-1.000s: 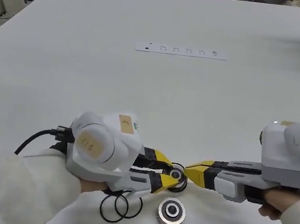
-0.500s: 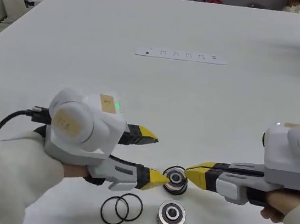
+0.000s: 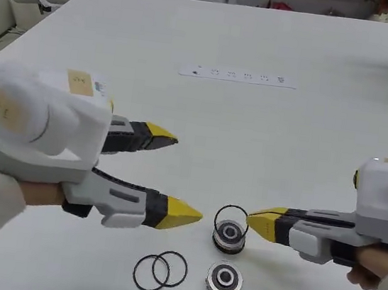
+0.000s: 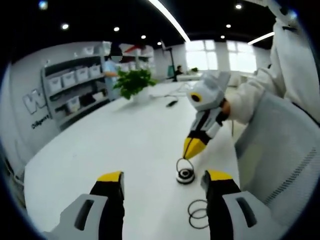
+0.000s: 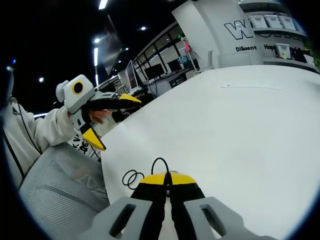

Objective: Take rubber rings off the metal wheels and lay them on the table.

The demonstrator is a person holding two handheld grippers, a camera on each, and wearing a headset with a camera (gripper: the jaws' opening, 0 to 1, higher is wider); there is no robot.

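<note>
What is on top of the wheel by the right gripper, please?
A black ring stands looped above the wheel, pinched by the right gripper. Its lower end is hidden by the wheel.

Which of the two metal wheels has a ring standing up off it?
The farther wheel, at the right gripper's tip: a black ring stands up from it. The nearer wheel, by the two loose rings, has none raised.

- From the head view we look forward and down on the table (image 3: pixel 266 140), from close above.
- Our left gripper view faces the right gripper (image 4: pixel 191 149), near, mid-frame.
- Our right gripper view faces back at the left gripper (image 5: pixel 120 124), upper left.
- All three share the upright rubber ring (image 3: pixel 231 207).
</note>
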